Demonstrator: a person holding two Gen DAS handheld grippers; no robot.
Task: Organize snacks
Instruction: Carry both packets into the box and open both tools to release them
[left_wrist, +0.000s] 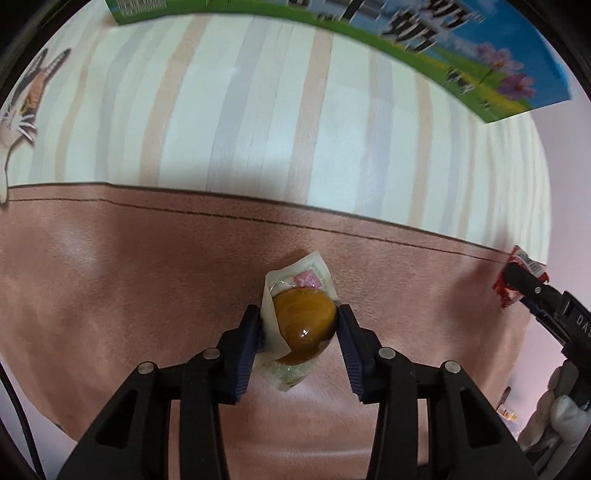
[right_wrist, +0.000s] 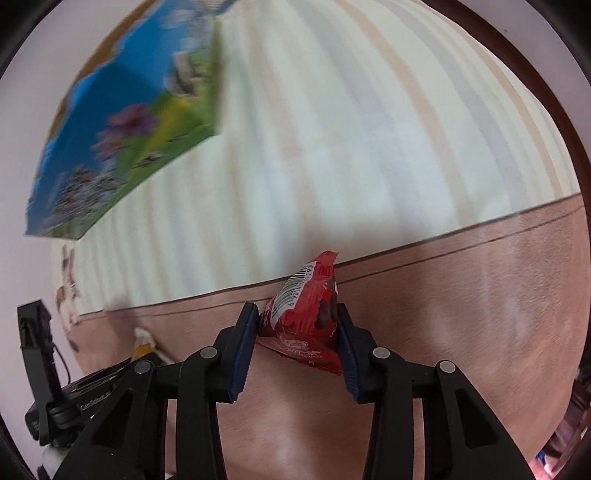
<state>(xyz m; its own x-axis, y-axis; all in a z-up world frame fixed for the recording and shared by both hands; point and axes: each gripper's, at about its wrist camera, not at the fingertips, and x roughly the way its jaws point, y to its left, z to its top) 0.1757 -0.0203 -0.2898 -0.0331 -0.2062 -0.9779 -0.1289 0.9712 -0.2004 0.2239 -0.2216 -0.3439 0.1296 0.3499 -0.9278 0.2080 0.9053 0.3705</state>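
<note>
Clearly at the pick-up stage, both snacks pinched but neither delivered anywhere yet.

Nearest, in the left wrist view: left gripper (left_wrist: 300, 325) closed on a wrapped brown egg-shaped snack (left_wrist: 304, 326), pads pressing its two sides, the clear wrapper's printed flap sticking out beyond the tips. Pointing steeply down at the pinkish-brown border of the tablecloth (left_wrist: 110, 277). Impossible to tell whether the snack is already lifted or resting on the cloth.

Likewise on the right: right gripper (right_wrist: 297, 325) squeezed onto a red snack packet (right_wrist: 306, 317), barcode side up, the crimped end poking past the tips and the lower corner hanging under the right-hand pad. Also tilted steeply downward, just short of the dark seam line across the cloth. Visible from the left camera too, at the far right edge.

Farther out: striped cream part of the cloth, bare of other snacks as far as visible. Beyond that, a blue-and-green carton printed with cows and flowers (right_wrist: 122, 125), standing well apart from both grippers; probably the destination, though unconfirmed, its opening not visible.

Left to do, judging by the layout: lift both snacks, carry them across the stripes, set them down wherever sorted. No sorted snack in sight.
</note>
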